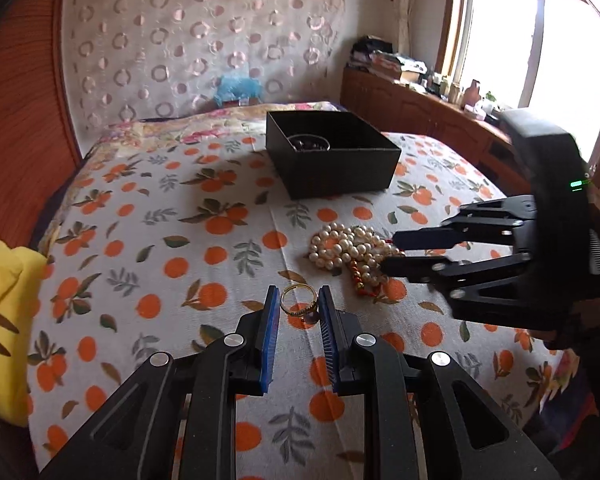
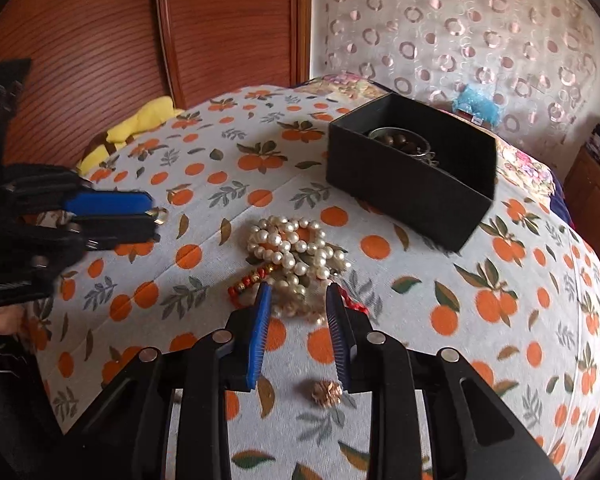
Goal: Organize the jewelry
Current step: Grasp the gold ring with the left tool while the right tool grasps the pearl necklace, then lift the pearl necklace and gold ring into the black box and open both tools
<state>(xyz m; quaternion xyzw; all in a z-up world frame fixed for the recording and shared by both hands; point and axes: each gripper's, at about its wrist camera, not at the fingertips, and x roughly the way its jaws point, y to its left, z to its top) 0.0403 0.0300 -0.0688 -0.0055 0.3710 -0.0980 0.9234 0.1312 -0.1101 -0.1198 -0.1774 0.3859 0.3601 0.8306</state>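
A gold ring (image 1: 296,304) lies on the orange-print bedspread between the open fingers of my left gripper (image 1: 299,294). A heap of pearl necklace (image 1: 342,248) with a red-and-gold beaded strand (image 1: 358,280) lies just right of it. My right gripper (image 2: 299,290) is open over the near edge of the pearl heap (image 2: 296,248), its fingers on either side of the heap's near end. A black open box (image 1: 328,152) holding dark beads and a bangle (image 2: 404,144) stands farther back. A small gold filigree piece (image 2: 326,392) lies under the right gripper.
A yellow cloth (image 1: 4,320) lies at the bed's left edge by the wooden headboard (image 1: 16,120). A patterned curtain (image 1: 204,40) hangs behind the bed. A cluttered wooden cabinet (image 1: 420,96) stands under the window at right.
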